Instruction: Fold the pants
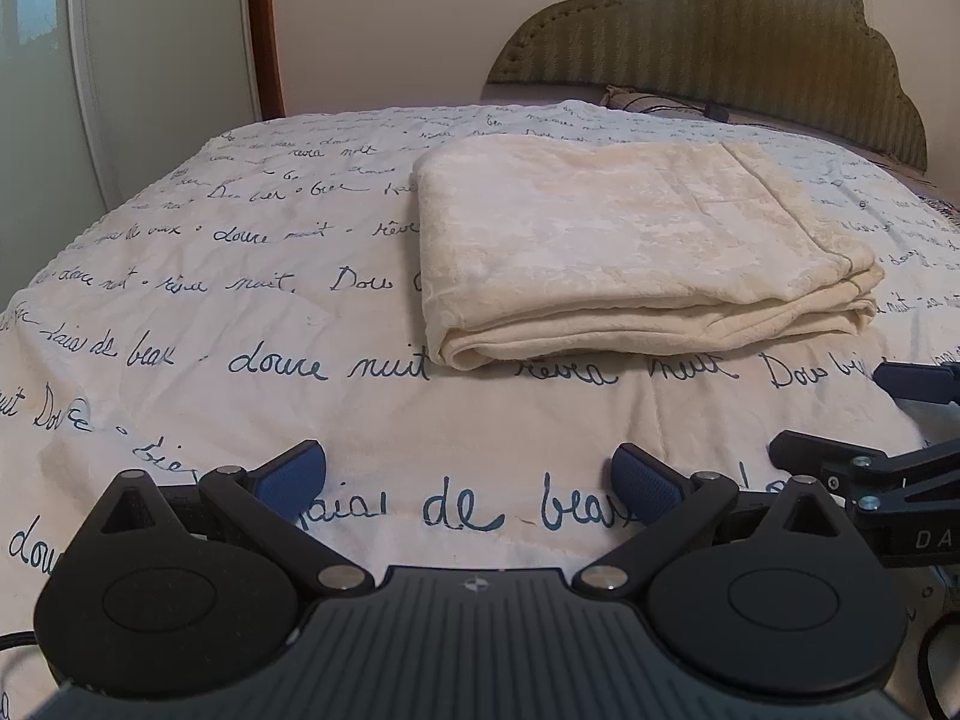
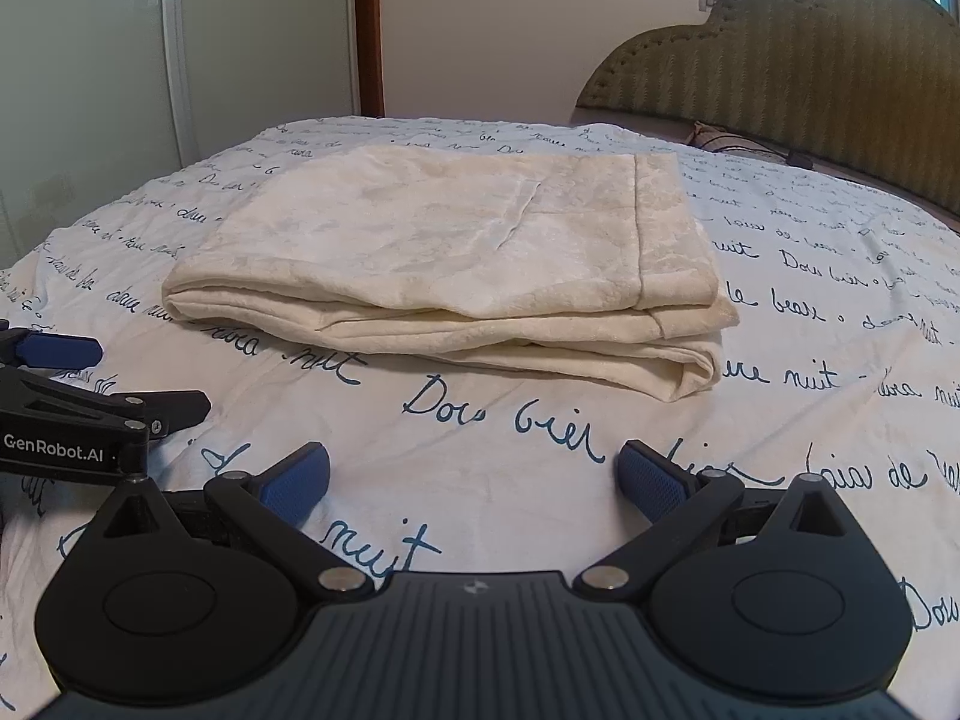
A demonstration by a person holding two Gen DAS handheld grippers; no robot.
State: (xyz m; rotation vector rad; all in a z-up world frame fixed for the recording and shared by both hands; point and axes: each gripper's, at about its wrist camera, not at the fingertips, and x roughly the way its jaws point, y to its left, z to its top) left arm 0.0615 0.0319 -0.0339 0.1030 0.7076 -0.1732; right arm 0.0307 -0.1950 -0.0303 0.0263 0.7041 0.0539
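Cream-coloured pants [image 1: 630,246] lie folded into a thick rectangle on the bed, seen too in the right wrist view [image 2: 456,252]. My left gripper [image 1: 468,477] hovers open over the bedspread, a short way in front of the pants, with nothing between its blue pads [image 1: 294,474]. My right gripper [image 2: 474,480] is open as well, empty, and equally short of the folded stack. Each gripper shows at the edge of the other's view: the right one [image 1: 864,414] at the right edge, the left one [image 2: 126,372] at the left edge. Neither touches the pants.
A white bedspread [image 1: 240,312] with blue handwriting covers the bed. A padded green headboard [image 1: 750,42] stands behind it at the right, with a small pillow [image 1: 648,97] at its foot. A wardrobe with flower decals [image 2: 90,78] and a wall stand beyond the bed's far left.
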